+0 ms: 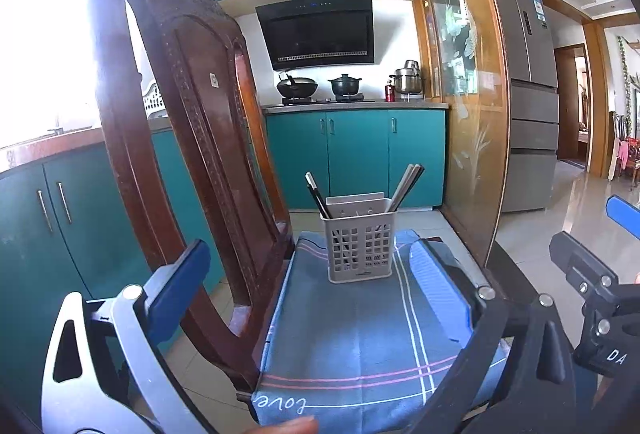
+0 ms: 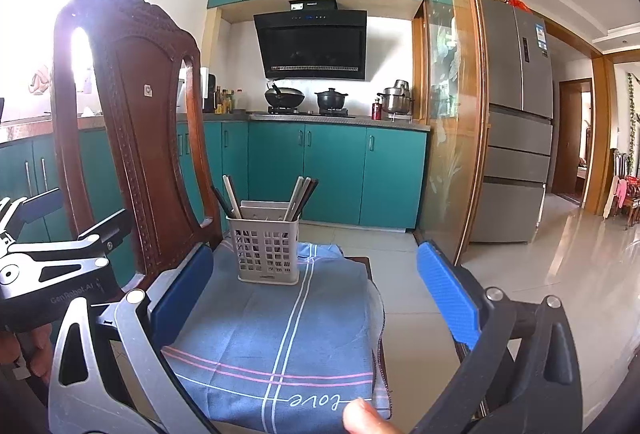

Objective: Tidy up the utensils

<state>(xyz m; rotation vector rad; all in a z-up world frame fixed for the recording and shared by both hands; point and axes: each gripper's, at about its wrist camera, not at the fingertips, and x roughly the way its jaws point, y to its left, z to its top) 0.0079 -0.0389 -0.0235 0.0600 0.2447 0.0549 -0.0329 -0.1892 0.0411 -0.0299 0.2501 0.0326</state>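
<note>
Nearest: left gripper (image 1: pixel 316 294), blue-padded fingers spread wide, nothing between them. Right gripper (image 2: pixel 320 294) likewise spread wide and empty. Both hover over the near edge of the chair seat, side by side.

Under them, a blue-grey cloth with pink and white stripes and the word "love" (image 1: pixel 360 338) covers the dark carved wooden chair (image 1: pixel 188 106); a fingertip shows at the near edge of the cloth in each wrist view.

Further on, a grey perforated plastic utensil holder (image 1: pixel 359 246) stands upright on the cloth toward the far edge of the seat, straight ahead of both grippers and apart from them. From the left wrist view it sits about centred between the fingers; from the right wrist view it lies left of centre, so the left gripper looks better lined up.

In it: dark and pale chopsticks (image 1: pixel 406 188), long axes near vertical, tips down, tops fanned out — one bunch leans left, the other right. All visible utensils are already inside; none lie loose on the cloth. Task looks near finished or not needing a grasp right now.

Behind: teal kitchen cabinets (image 1: pixel 356 154), stove with pots.
</note>
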